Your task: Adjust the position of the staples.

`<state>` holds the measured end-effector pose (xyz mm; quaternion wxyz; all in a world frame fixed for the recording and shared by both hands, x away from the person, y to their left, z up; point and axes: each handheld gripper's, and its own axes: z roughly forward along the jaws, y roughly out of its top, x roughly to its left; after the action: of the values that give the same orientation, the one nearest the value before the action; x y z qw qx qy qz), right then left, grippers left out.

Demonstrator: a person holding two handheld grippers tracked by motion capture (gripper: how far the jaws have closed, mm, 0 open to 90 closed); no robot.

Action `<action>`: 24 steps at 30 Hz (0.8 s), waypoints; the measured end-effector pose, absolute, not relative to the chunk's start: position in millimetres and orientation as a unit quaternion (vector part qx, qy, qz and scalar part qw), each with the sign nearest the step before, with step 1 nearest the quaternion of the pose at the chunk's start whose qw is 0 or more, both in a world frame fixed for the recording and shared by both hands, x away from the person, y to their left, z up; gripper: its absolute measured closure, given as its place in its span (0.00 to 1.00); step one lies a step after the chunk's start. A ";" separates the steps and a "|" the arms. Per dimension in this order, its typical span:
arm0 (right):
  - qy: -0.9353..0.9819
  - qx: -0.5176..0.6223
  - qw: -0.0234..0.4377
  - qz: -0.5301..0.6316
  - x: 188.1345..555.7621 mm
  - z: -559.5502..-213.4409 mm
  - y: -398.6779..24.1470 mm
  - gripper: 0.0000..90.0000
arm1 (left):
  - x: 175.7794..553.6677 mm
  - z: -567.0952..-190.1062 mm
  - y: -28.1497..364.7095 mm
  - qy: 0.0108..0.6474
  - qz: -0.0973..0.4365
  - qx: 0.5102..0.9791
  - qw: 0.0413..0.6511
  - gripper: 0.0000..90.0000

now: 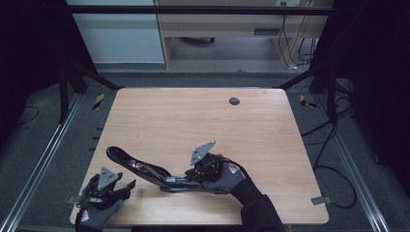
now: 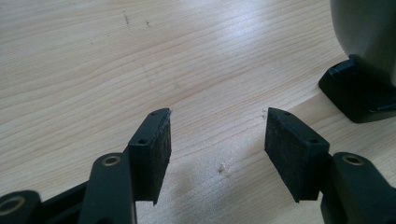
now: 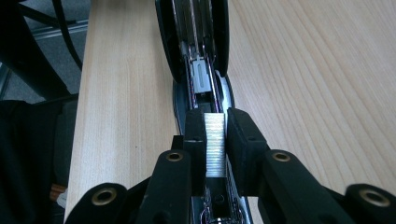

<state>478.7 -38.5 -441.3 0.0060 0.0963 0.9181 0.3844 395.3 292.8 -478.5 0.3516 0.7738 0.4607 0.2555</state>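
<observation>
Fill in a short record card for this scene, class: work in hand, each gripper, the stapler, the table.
work in hand: loading staples into an opened stapler
right gripper: jaws shut on a staple strip, held over the stapler's open channel
left gripper: jaws open, nothing between them, low over the table
stapler: black, lid swung open, lying on the table's near half
left hand: gloved, at the near left corner
right hand: gloved, at the stapler's near end
table: light wood, with a small dark round spot near the far edge
</observation>
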 end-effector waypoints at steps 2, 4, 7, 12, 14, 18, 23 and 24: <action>0.917 0.089 0.006 0.388 480.1 -440.5 -38.7 0.87 | 395.3 -478.5 292.7 0.461 0.255 0.773 0.352 0.45; 0.917 0.088 0.005 0.389 480.5 -440.7 -38.4 0.87 | 395.3 -478.5 292.7 0.461 0.255 0.773 0.352 0.45; 0.915 0.084 -0.002 0.395 480.5 -442.0 -38.0 0.87 | 395.3 -478.5 292.9 0.461 0.255 0.774 0.352 0.45; 0.915 0.078 -0.005 0.397 482.8 -442.2 -39.1 0.87 | 395.3 -478.3 293.1 0.461 0.255 0.775 0.350 0.45; 0.916 0.076 -0.005 0.394 483.9 -443.1 -40.1 0.87 | 395.4 -478.4 293.0 0.461 0.255 0.774 0.351 0.45; 0.917 0.076 -0.007 0.391 485.2 -445.2 -40.4 0.87 | 395.3 -478.4 293.1 0.461 0.255 0.774 0.351 0.45; 0.918 0.076 -0.007 0.389 485.2 -446.4 -39.8 0.87 | 395.3 -478.3 293.2 0.461 0.256 0.774 0.351 0.45; 0.918 0.074 -0.007 0.389 485.4 -446.5 -40.0 0.87 | 395.3 -478.4 293.1 0.462 0.255 0.773 0.352 0.45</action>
<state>485.4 -40.0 -446.5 -0.0075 0.0740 0.9183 0.3888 395.3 293.1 -478.4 0.3517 0.7734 0.4617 0.2550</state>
